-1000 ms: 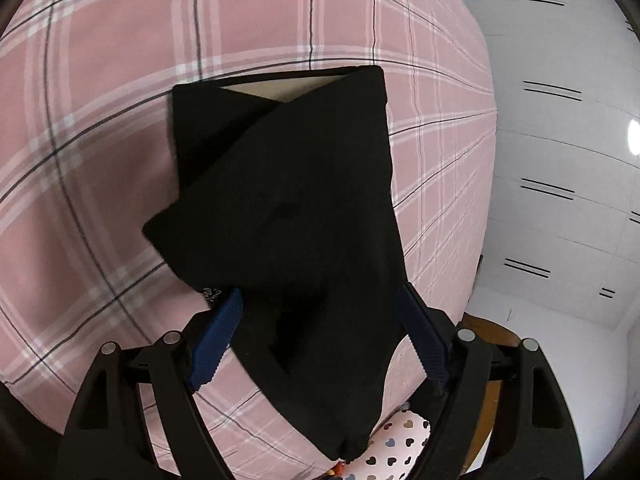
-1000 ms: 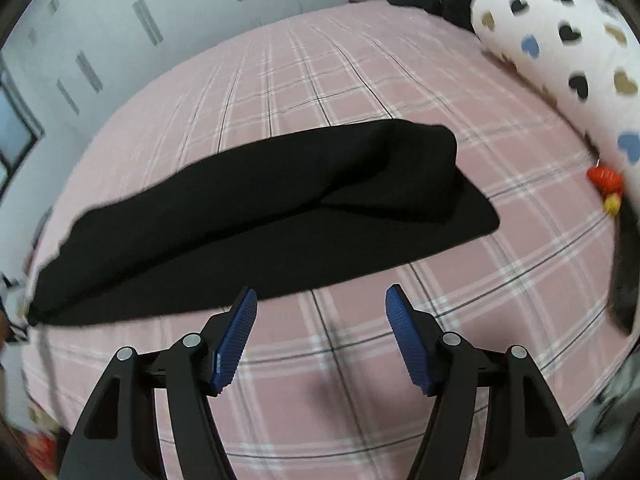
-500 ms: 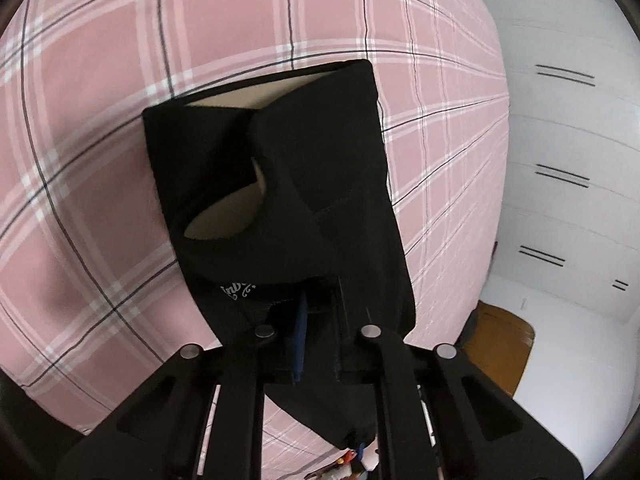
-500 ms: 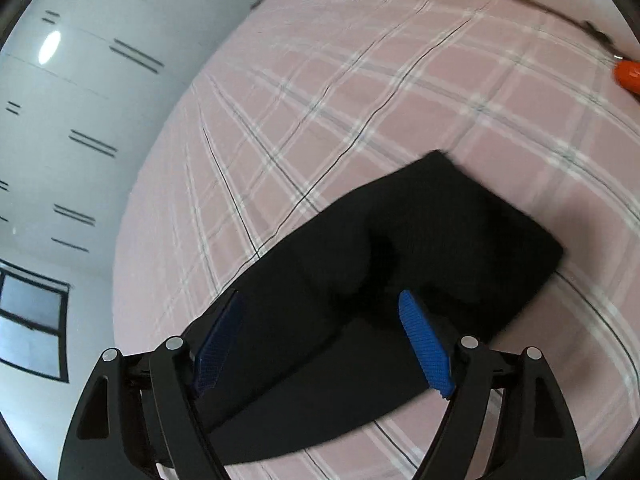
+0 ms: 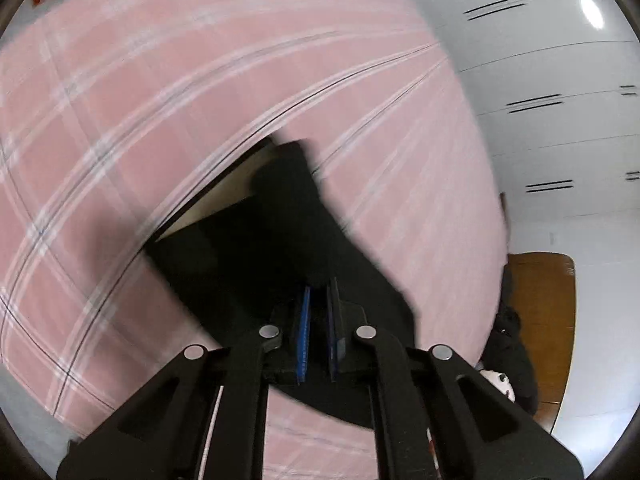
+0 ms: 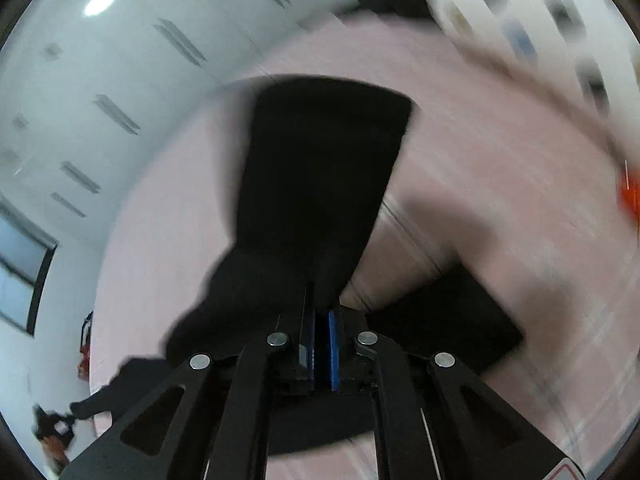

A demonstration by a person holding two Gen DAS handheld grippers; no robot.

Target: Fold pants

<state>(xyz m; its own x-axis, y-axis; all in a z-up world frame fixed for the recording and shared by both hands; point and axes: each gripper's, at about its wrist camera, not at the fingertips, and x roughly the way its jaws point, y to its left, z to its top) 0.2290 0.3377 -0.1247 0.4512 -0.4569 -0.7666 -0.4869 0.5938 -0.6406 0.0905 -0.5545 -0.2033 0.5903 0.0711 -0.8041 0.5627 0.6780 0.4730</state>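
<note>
While both jaws have just closed, we see the left gripper [image 5: 318, 300] clamped on black fabric pants [image 5: 288, 240] over the pink plaid bedsheet [image 5: 160, 80]; the right gripper [image 6: 320, 320] pinches the same cloth, a heart-print pillow [image 6: 540, 20] beyond.

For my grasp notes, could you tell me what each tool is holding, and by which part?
Both are shut on the black pants. The left tool pinches a raised fold at the near end; the right tool pinches the near edge. Blur hides which exact part.
</note>
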